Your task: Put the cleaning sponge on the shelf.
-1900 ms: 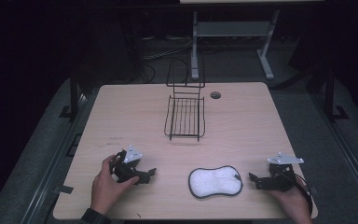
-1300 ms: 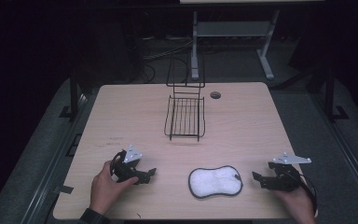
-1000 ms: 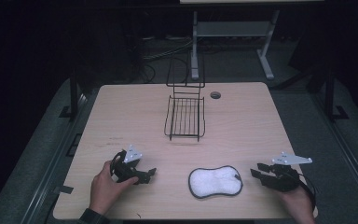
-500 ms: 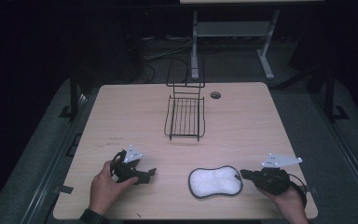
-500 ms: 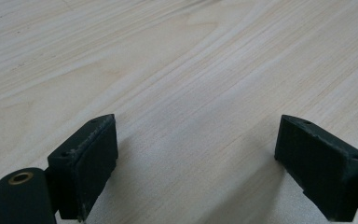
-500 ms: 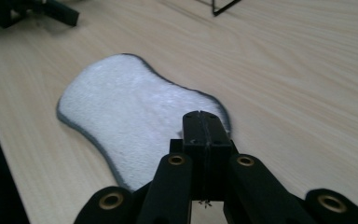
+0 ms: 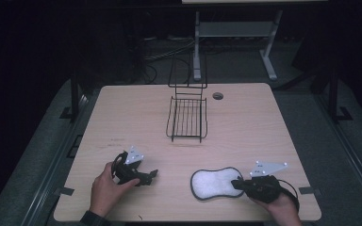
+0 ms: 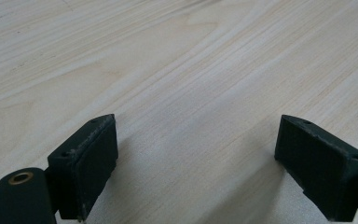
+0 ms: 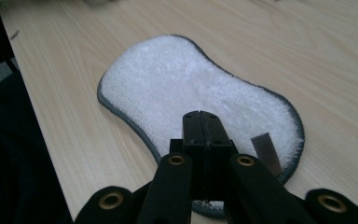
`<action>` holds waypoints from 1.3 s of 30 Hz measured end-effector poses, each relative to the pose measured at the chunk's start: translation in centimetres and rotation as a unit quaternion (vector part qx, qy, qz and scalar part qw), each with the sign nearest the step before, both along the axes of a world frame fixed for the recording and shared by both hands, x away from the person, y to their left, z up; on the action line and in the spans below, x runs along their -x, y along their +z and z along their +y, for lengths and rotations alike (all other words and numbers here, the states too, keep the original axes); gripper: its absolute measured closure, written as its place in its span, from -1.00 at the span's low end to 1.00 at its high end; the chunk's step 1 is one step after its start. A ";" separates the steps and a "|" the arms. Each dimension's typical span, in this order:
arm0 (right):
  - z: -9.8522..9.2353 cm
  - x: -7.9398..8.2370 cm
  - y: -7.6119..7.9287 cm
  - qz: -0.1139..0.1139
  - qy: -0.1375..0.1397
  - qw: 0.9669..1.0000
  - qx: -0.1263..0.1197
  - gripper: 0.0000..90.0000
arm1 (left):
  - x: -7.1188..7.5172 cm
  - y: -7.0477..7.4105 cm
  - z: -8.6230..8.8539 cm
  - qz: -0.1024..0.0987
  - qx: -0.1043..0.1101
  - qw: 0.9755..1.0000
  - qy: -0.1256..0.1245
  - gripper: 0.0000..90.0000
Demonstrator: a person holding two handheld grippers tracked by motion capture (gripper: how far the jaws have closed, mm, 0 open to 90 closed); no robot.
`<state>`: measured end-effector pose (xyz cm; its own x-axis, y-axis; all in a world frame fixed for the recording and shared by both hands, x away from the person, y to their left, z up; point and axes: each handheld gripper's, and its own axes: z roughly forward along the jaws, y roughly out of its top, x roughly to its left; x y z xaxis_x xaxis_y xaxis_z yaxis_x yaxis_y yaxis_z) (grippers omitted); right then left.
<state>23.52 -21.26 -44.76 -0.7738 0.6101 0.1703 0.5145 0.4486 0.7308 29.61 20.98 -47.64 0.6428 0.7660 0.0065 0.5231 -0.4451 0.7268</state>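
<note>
High view first: I have the white pad lying flat near the front edge of the table, right of centre, and my right gripper sits at its right end. Right gripper view: jaws pressed together, no gap between them, tips over the pad's near end; they have just been closing. Whether any pile or the grey rim is pinched between the pads I cannot tell; they look clenched on top of it, not around it. A small grey tab sticks out of the pad just right of the jaws, not caught. My left gripper rests on the wood left of the pad, well apart from it; in the left gripper view the jaws stand wide, released, with bare table between them. The wire basket stands farther back, near the middle, with nothing in it. Risks, as I judge them: if I lift now with closed jaws that only grazed the pile, the pad stays down or slips off partway. If I push with the closed tips, the pad slides left or off the near edge, which is close. A thin grip on one end means the floppy pad droops and can snag on the basket's wire rim.
</note>
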 end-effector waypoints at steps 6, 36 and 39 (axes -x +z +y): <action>0.3 -0.3 -0.9 0.007 -0.001 1.000 0.029 1.00 | 0.0 0.0 0.0 0.000 0.000 1.000 0.000 -0.73; 0.4 -6.3 -1.1 -0.018 -0.067 0.997 0.038 1.00 | 0.0 0.0 0.0 0.000 0.000 1.000 0.000 -0.73; 0.4 -6.5 -1.1 -0.019 -0.070 0.997 0.036 1.00 | 0.0 0.0 0.0 0.000 0.000 1.000 0.000 -0.73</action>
<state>29.97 -20.90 -45.86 -0.6850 0.7225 0.0942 0.5484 0.4261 0.7195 29.60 20.98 -47.64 0.6430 0.7659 0.0069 0.5231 -0.4458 0.7264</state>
